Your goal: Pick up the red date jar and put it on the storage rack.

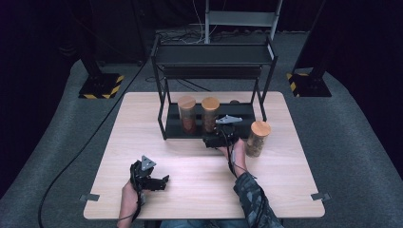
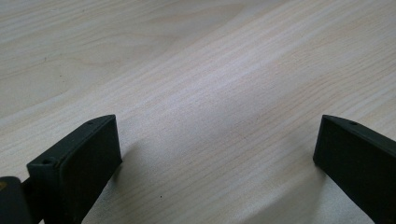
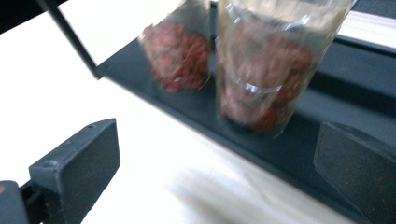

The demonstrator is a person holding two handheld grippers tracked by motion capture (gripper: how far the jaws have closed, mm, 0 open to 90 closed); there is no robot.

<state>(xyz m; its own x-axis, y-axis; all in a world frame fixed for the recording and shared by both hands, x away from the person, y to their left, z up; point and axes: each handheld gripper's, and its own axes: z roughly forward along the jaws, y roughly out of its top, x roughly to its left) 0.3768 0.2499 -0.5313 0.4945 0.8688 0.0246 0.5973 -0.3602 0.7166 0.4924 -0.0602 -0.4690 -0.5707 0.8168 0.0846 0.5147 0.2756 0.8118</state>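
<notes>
On the wooden table (image 1: 199, 185), near its front left corner, the left gripper (image 1: 164, 180) rests with its jaws spread wide over bare wood and nothing between them; the left gripper view shows the same empty gap (image 2: 217, 154). At the middle of the far edge stands a black rack (image 1: 161, 95) with a low bottom shelf (image 1: 173, 127) and a higher shelf. On the bottom shelf two clear jars stand upright side by side, close together, each closed with a round wooden lid. The left jar (image 1: 187, 115) holds small bright red pieces in its lower part (image 3: 180, 51). The second jar (image 1: 209, 114), just to its right, holds larger brownish-red lumps (image 3: 268, 70), which fill most of the glass. It is a tall cylinder, its long axis vertical, lid pointing up, and it stands at the front edge of the shelf. The right gripper (image 1: 219, 137) is directly in front of this jar, at the front edge of the shelf, and points toward it; its jaws are spread fully, with the jar ahead of the gap and not pinched, and the pads do not touch the glass. Further right, a third jar (image 1: 257, 138) with the same wooden lid stands upright on the table itself, just beside the right front leg of the rack; its contents look brownish, but I cannot tell what they are.
</notes>
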